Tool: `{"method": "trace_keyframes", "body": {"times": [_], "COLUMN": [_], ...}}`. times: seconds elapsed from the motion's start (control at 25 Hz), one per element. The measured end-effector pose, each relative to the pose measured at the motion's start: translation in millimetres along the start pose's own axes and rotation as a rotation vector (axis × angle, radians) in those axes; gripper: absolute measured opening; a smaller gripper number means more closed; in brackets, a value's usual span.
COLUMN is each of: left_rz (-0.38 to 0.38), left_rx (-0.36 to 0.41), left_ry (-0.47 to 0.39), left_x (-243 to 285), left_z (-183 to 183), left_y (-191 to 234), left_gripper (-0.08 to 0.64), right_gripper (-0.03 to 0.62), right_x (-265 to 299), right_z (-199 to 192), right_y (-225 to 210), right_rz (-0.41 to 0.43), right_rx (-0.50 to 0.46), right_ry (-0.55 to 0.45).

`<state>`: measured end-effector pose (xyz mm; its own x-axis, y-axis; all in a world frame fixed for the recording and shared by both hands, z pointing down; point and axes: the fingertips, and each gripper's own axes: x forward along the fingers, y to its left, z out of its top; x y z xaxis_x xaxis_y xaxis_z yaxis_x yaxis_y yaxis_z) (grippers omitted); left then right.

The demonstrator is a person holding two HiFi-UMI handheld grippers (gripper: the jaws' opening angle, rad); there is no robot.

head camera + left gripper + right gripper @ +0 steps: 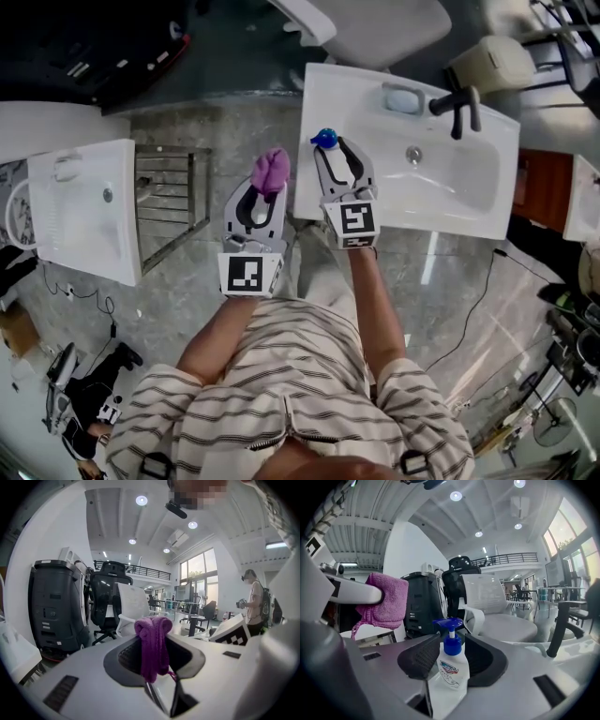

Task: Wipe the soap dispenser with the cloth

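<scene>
– So, where does everything sit right now?

– Seen from above, a white soap dispenser (325, 141) with a blue pump (449, 626) stands on the left rim of a white sink (323, 94), well apart from the black faucet (457, 108). My right gripper (333, 152) reaches over that rim. Its jaws are spread, with the bottle upright between them and, as far as I can judge, not yet clamped. My left gripper (268, 190) hangs just left of it. Its jaws are pinching a bunched purple cloth (272, 171) that sticks out past the tips.

– How would you do the wipe well?

– I'd close the right jaws gently, low on the bottle's body, because the plastic looks thin and the pump makes it top-heavy. A steady hold should stop it sliding off the rim. Then I'd bring the cloth's loose end against the bottle's left side and stroke down from the pump neck. I'd turn the bottle to reach the label (449, 669). Only the cloth should touch it, never the jaw tips.
</scene>
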<state>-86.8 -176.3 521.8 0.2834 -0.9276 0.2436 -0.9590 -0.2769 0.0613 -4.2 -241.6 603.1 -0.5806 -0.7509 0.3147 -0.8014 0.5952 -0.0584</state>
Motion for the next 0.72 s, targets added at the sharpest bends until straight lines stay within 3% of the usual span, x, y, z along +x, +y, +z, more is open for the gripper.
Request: {"method": "trace_keyframes", "body": {"times": [0.32, 0.72], "left_rz": [-0.007, -0.026], "left_rx": [-0.031, -0.030], "left_ry": [0.004, 0.025], "left_x": [2, -3], "left_z": [-3, -14], "left_y": [-6, -8], "left_gripper": [0.118, 0.118], "right_gripper": [0.123, 0.133], "right_x": [20, 14], "right_z": [-5, -4], "right_y": [0, -3], "right_rz": [-0.020, -0.031], "right_rx": [-0.034, 0.005], "right_ry": [0.026, 0.046]}}
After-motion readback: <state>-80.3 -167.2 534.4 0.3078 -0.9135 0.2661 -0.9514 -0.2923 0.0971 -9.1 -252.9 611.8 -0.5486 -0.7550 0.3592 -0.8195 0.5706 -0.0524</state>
